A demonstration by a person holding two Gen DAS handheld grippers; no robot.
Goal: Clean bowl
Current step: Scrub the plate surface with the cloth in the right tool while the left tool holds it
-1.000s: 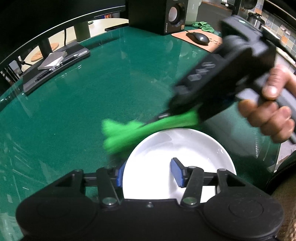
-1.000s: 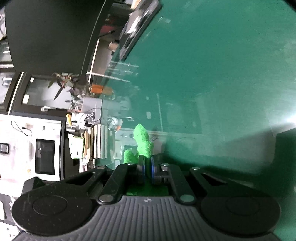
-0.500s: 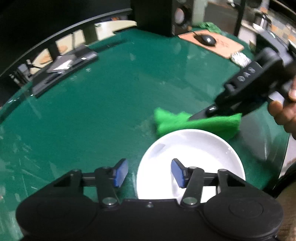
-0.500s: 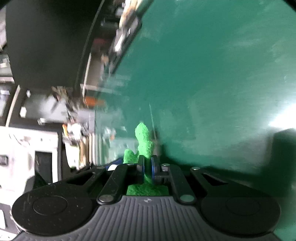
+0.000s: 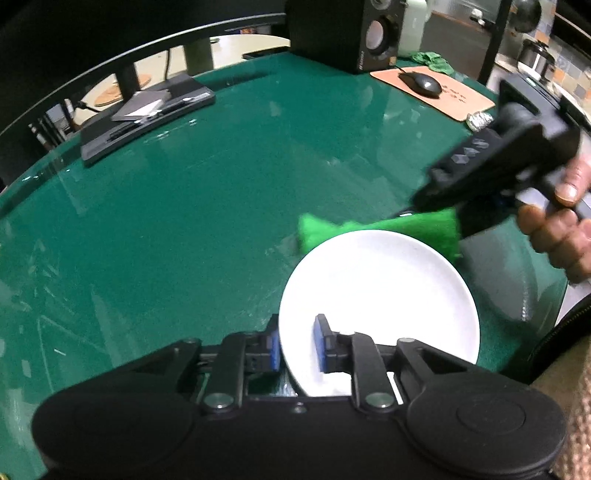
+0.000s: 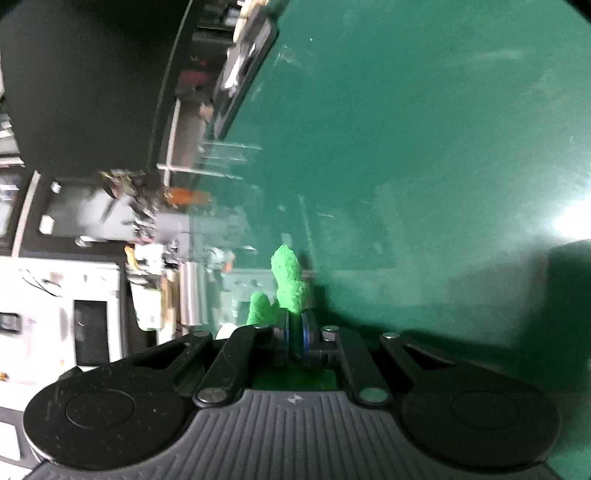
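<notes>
In the left wrist view, a black tray [image 5: 144, 114] with a grey pad on it lies at the upper left of the green worktop [image 5: 192, 206]. At the lower centre, the left tool [image 5: 297, 345] straddles the near rim of the white bowl [image 5: 380, 295]: one blue pad sits outside the rim, the other inside, and both appear to press against the wall, so it holds the bowl. The bowl fills the lower centre-right and looks tilted, its near edge up at the tool. Just beyond its far rim lies a bright green cloth [image 5: 376, 232], stretched sideways and touching or overlapping the rim at its right end. At the top centre stands a black speaker [image 5: 343, 33]; right of it a mouse [image 5: 421, 82] rests on a tan mat [image 5: 454, 99]. At the right edge, the right tool's black body, gripped by a hand [image 5: 561, 229], reaches down to the cloth.

In the right wrist view, the right tool [image 6: 293, 338], at lower centre, is pinched narrow on the green cloth, which sticks up past its tips against the worktop.
</notes>
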